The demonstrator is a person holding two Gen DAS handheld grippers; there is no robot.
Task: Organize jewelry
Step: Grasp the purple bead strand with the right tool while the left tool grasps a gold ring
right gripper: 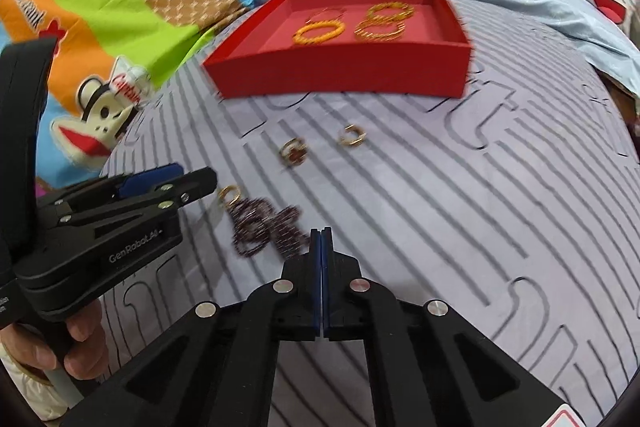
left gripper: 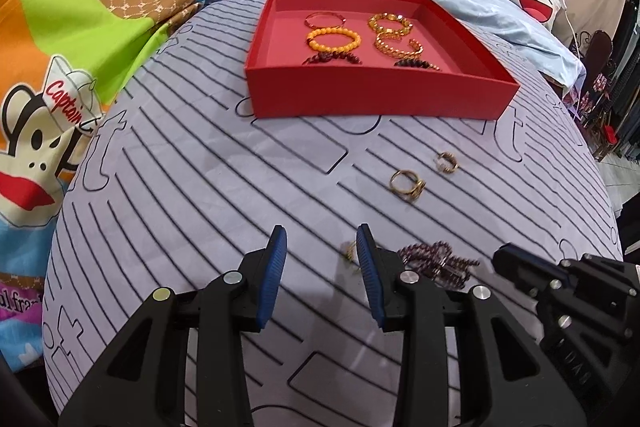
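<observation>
Right gripper jaws closed beside the dark beaded bracelet (empty), left gripper jaws apart.

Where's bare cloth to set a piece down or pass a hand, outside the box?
Free: the striped cloth left of the rings, between the red box and the left gripper; also the wide stretch right of the right gripper. Crowded: near edge, where the dark bead bracelet, a small gold ring and both grippers meet; two rings ahead.
</observation>
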